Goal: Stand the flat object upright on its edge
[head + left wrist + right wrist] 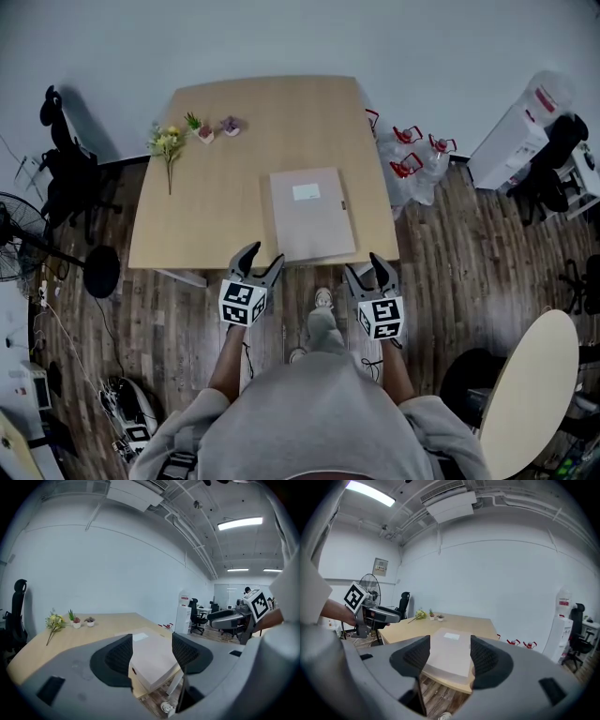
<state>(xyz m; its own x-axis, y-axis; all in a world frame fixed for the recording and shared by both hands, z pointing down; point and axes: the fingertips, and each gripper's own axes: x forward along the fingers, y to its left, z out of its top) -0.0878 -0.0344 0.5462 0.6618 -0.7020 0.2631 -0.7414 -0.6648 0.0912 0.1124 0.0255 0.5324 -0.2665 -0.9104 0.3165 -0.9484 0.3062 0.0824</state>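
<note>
A flat grey box file (310,213) with a white label lies flat on the wooden table (225,197), at its near right part, slightly overhanging the front edge. My left gripper (257,263) hovers open just short of the table's front edge, left of the file's near corner. My right gripper (360,271) stands open off the front edge, near the file's right corner. Neither holds anything. The file (152,656) shows between the open jaws in the left gripper view, and the file (449,656) also lies ahead in the right gripper view.
A yellow flower sprig (168,144) and two small potted plants (203,131) sit at the table's far left. Red-capped bottles in plastic (409,159) lie on the floor to the right. Office chairs (66,169), a fan (19,234) and a round table (527,394) surround.
</note>
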